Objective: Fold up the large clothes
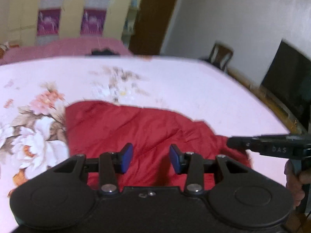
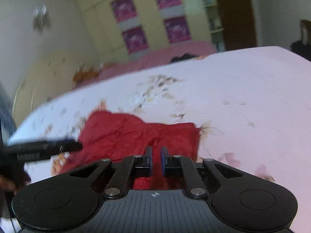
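A red quilted garment (image 1: 136,128) lies crumpled on a bed (image 1: 194,89), over a pale pink bedsheet printed with large white and peach flowers (image 1: 35,139). In the left wrist view the garment fills the lower middle of the picture, with the flower print at its 9 o'clock and bare pink sheet at its 12 and 3 o'clock.

The left gripper (image 1: 151,160) hangs above the red cloth with its jaws parted; the blue pads (image 1: 126,158) stand apart and nothing lies between them, only the garment seen below. The right gripper (image 2: 156,161) also hangs over the garment, at its near edge, with the jaws drawn almost together and a narrow gap left. Red cloth shows behind the gap, but whether any is pinched there cannot be told.

Each gripper shows in the other's view as a dark bar: the right one at 3 o'clock (image 1: 272,145), with a hand (image 1: 295,180) below it, and the left one at 9 o'clock (image 2: 44,149).

Beyond the bed stand a yellow wardrobe with purple panels (image 1: 50,21) and a brown door (image 1: 153,17); both views are blurred.
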Demonstrator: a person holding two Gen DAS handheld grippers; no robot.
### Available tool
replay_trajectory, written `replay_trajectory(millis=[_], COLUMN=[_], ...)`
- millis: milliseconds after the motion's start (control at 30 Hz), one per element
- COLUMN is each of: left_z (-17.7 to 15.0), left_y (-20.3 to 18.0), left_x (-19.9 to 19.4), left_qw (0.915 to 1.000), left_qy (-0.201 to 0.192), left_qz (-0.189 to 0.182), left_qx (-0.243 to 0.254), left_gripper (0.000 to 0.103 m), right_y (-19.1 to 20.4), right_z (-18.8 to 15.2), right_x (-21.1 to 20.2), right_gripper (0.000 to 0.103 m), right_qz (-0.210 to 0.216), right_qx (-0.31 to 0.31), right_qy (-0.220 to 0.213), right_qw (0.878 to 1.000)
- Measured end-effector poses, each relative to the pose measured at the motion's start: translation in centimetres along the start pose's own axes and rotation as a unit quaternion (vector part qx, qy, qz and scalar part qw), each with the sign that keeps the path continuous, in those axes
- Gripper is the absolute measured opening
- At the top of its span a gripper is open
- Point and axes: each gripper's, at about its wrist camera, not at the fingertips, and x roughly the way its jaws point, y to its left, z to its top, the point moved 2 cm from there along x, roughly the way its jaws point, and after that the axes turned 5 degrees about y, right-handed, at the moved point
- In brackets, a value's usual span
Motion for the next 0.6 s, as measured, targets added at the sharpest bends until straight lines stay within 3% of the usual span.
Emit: replay_trajectory(millis=[100, 233, 367, 600], left_z=[0.6, 0.2, -0.5, -0.4], left_y=[0.4, 1.2, 1.7, 0.8], left_x=[2.6, 4.7, 5.7, 5.7], left_qw=[0.9996, 0.9986, 0.9979, 0.9978], left_qy=[0.027, 0.051, 0.057, 0.062], left_qz=[0.005, 0.001, 0.003, 0.024], left_qx=[-0.003, -0.017, -0.031, -0.009], left_gripper=[0.040, 0.040, 0.040, 0.040], right_y=[-1.3, -3.4, -4.5, -4.3], right_z=[-0.7, -2.0, -2.6, -1.5], right_x=[2.9, 6.4, 6.6, 5.4], right_gripper=[0.010, 0.010, 0.009, 0.010], right_qz=[-0.029, -0.021, -0.004, -0.004], right_qx=[-0.002, 0.019, 0.054, 0.054], right_qy=[0.033, 0.060, 0.055, 0.066], right_qw=[0.999, 0.998, 0.997, 0.996])
